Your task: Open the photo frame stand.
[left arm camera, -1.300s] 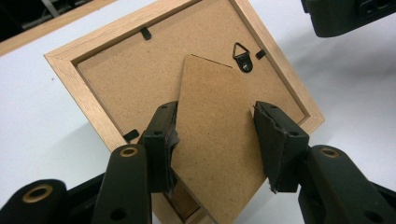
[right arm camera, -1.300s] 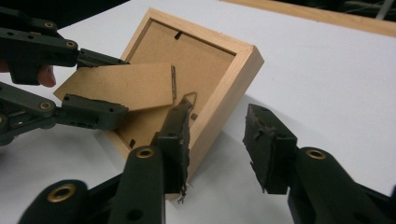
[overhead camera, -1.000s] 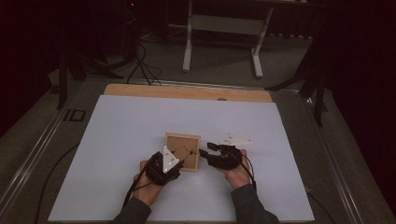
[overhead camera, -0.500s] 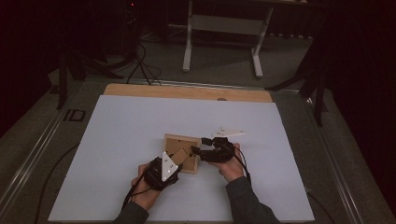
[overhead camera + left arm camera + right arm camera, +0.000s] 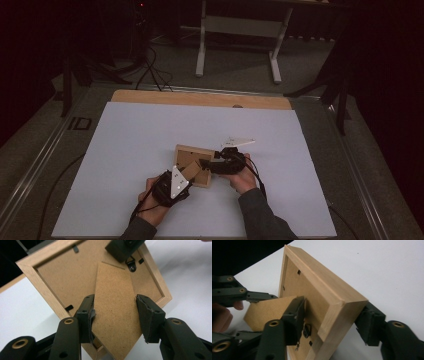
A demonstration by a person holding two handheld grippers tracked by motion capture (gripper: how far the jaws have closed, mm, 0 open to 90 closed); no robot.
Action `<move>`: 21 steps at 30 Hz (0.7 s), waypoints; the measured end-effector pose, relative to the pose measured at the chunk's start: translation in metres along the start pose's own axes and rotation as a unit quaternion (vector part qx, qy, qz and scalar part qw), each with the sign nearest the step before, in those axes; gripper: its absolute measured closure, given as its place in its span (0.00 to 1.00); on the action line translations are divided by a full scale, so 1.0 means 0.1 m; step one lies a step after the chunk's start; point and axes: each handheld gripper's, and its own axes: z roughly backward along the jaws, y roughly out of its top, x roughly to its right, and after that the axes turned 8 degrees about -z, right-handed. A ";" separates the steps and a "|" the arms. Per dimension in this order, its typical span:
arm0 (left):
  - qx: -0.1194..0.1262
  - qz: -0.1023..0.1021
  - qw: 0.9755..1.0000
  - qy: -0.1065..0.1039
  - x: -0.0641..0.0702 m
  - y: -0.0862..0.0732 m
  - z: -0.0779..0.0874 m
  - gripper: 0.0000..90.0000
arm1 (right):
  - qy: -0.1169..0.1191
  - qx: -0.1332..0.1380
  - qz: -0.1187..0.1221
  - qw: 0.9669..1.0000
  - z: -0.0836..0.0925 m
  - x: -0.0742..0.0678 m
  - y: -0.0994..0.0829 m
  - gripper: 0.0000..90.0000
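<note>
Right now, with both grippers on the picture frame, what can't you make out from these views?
- Front of the picture frame: faces away in both gripper views.
- Hanger hook: partly covered by the right gripper in the left gripper view.
- Frame's near corner: hidden behind the stand flap.
- Left gripper: pad contact on the flap's edges is unclear.
- High view: the frame's clips are too small to see.

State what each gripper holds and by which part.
Left gripper grips the stand flap on the frame's back by its side edges. Right gripper straddles the frame's corner; whether it clamps cannot be told.
</note>
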 end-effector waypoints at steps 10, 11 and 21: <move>-0.014 0.053 0.997 -0.052 -0.10 -0.02 -0.02 0.59 | 0.008 0.004 0.009 1.000 0.03 -0.02 0.00 0.53; -0.013 0.065 0.996 -0.063 -0.11 -0.02 -0.03 0.58 | 0.008 0.004 0.010 1.000 0.03 -0.03 0.00 0.53; -0.017 0.165 0.969 -0.182 -0.30 -0.03 -0.03 0.59 | 0.001 0.004 0.036 0.999 0.06 -0.09 0.00 0.54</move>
